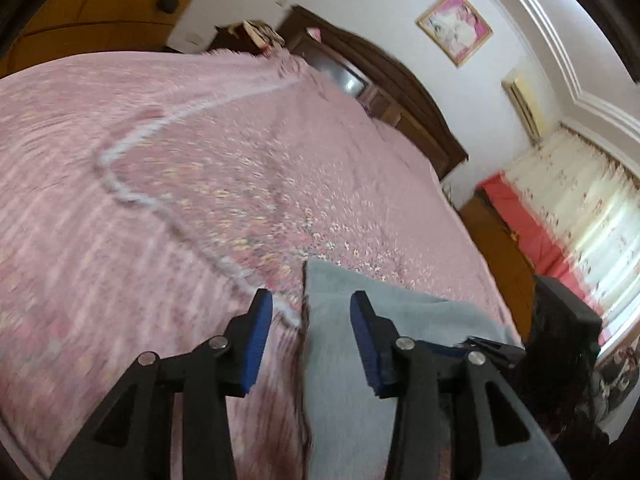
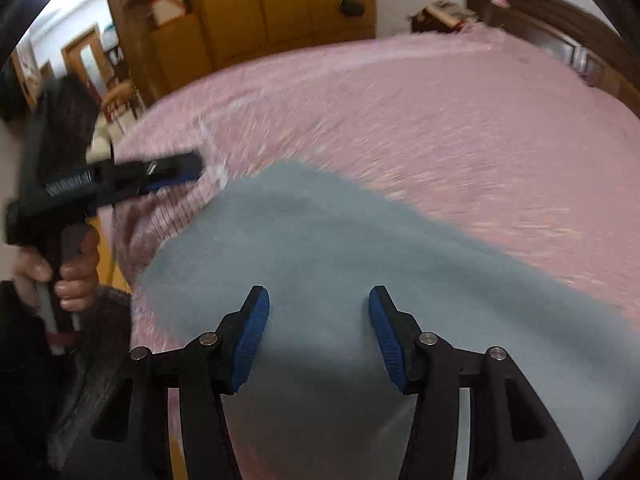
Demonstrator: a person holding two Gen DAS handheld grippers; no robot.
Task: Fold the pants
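A pink flowered bedspread [image 1: 200,184] covers the bed, a white trim line looping across it. At the far end stands a dark wooden headboard [image 1: 404,92]. A framed pink picture [image 1: 455,26] hangs on the white wall, with pale floral curtains [image 1: 576,200] to the right. Yellow wooden wardrobe doors [image 2: 280,12] stand beyond the bed's far side.

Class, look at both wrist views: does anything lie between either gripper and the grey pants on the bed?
Nothing visible does. The right gripper and left gripper both hang open directly over the grey pants, on the pink bedspread.
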